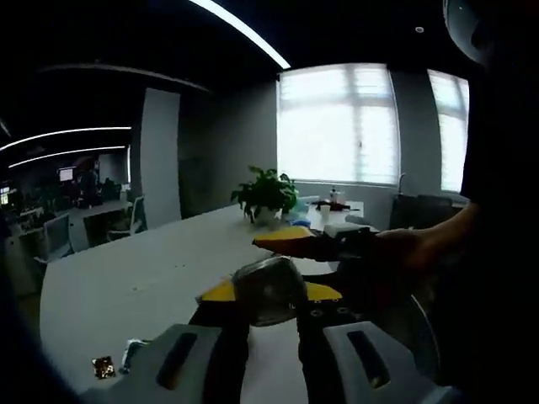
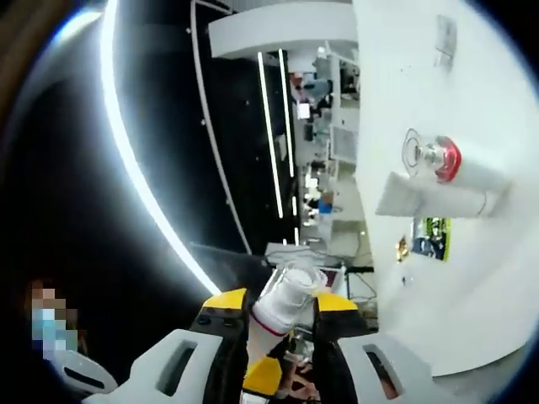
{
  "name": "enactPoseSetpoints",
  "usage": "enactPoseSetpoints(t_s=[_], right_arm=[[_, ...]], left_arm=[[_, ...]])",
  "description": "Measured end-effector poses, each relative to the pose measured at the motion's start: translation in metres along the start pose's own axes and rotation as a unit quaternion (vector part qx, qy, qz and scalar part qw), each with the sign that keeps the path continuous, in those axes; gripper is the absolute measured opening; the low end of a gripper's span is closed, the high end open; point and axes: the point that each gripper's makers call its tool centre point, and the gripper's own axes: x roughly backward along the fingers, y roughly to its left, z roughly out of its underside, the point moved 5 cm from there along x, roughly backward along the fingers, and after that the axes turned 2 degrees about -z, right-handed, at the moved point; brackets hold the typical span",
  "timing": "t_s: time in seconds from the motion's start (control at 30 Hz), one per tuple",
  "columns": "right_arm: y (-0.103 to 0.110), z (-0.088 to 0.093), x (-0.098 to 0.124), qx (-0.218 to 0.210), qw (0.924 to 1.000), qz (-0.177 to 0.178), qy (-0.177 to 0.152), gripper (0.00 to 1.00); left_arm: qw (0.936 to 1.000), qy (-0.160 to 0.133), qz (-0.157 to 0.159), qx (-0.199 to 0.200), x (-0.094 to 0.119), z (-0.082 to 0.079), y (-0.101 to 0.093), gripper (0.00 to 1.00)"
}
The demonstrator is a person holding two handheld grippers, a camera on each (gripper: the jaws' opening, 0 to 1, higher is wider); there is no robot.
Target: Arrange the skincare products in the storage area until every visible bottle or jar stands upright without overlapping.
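Right gripper view: right gripper (image 2: 282,313) clamped on clear-capped bottle (image 2: 286,303); left gripper (image 1: 268,295) likewise clenched around it.

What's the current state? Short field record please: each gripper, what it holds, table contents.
left gripper: jaws shut on a shiny rounded jar
right gripper: jaws shut on a white bottle with a clear cap
other gripper in left gripper view: yellow-tipped, in a hand
white table: green potted plant at the far end
table in right gripper view: white tube, red-capped bottle, lying down
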Motion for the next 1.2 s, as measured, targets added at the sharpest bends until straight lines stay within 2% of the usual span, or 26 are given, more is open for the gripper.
enactPoseSetpoints(t_s=[0.07,0.1,0.13,0.17,0.2,0.23,0.3,0.37,0.47,0.53,0.6,0.63,0.7,0.8,0.83,0.87,0.93,1.03,1.13,1.17,1.2], right_arm=[[0.001,-0.002,0.0,0.003,1.0,0.002,-0.003,0.21],[0.003,-0.005,0.0,0.003,0.9999,-0.008,-0.007,0.21],[0.006,-0.006,0.001,0.005,0.9999,-0.014,-0.007,0.2],[0.008,-0.009,0.001,0.012,0.9997,-0.02,-0.01,0.2],[0.009,-0.011,0.001,0.023,0.9995,-0.022,-0.007,0.2],[0.012,-0.01,0.0,0.029,0.9993,-0.022,-0.003,0.2],[0.016,-0.008,-0.001,0.043,0.9984,-0.034,0.012,0.19],[0.016,-0.009,0.001,0.05,0.9981,-0.032,0.013,0.19],[0.018,-0.01,0.003,0.061,0.997,-0.043,0.021,0.19],[0.022,-0.01,0.004,0.082,0.9946,-0.053,0.036,0.18],[0.026,-0.01,0.004,0.108,0.9902,-0.068,0.055,0.18],[0.031,-0.01,0.005,0.12,0.9869,-0.083,0.069,0.18],[0.037,-0.011,0.005,0.136,0.9825,-0.098,0.082,0.18],[0.047,-0.011,0.004,0.174,0.9709,-0.116,0.116,0.18],[0.05,-0.01,0.004,0.181,0.9679,-0.122,0.124,0.18],[0.054,-0.01,0.003,0.191,0.963,-0.132,0.137,0.18],[0.057,-0.009,0.002,0.208,0.9565,-0.137,0.151,0.18],[0.061,-0.007,0.002,0.239,0.941,-0.15,0.188,0.18],[0.065,-0.005,0.001,0.255,0.9314,-0.159,0.206,0.18],[0.067,-0.003,0.001,0.258,0.9259,-0.169,0.219,0.18],[0.069,-0.003,0.001,0.26,0.9235,-0.174,0.222,0.18]], left_arm=[[0.9993,0.023,0.003,-0.029,0.0,0.005,-0.002,0.11],[0.9991,0.026,0.007,-0.033,0.0,0.006,-0.004,0.07],[0.9992,0.028,0.007,-0.028,0.0,0.007,-0.004,0.0],[0.9993,0.029,0.003,-0.025,0.0,0.007,-0.003,0.0],[0.9997,0.021,0.013,0.001,0.0,0.007,-0.005,0.0],[0.9995,0.012,0.021,0.021,0.0,0.006,-0.007,0.02],[0.9988,-0.008,0.017,0.046,0.001,0.002,-0.004,0.12],[0.9965,-0.013,0.039,0.073,0.0,0.002,-0.007,0.18],[0.9917,-0.016,0.064,0.11,0.0,0.002,-0.009,0.24],[0.9853,-0.03,0.082,0.146,0.0,0.0,-0.011,0.3],[0.973,-0.039,0.115,0.196,0.002,-0.002,-0.016,0.35],[0.9617,-0.044,0.137,0.234,0.002,-0.003,-0.019,0.39],[0.9441,-0.04,0.168,0.281,0.002,-0.003,-0.026,0.46],[0.9246,-0.058,0.21,0.312,0.004,-0.008,-0.035,0.48],[0.9216,-0.059,0.215,0.318,0.005,-0.009,-0.036,0.48],[0.9144,-0.062,0.227,0.329,0.005,-0.011,-0.039,0.48],[0.9137,-0.065,0.226,0.331,0.004,-0.013,-0.039,0.46],[0.9138,-0.066,0.221,0.335,0.004,-0.016,-0.036,0.42],[0.9169,-0.066,0.212,0.332,0.005,-0.018,-0.033,0.38],[0.9196,-0.063,0.209,0.327,0.004,-0.018,-0.032,0.37],[0.9211,-0.06,0.209,0.323,0.005,-0.018,-0.032,0.36]])
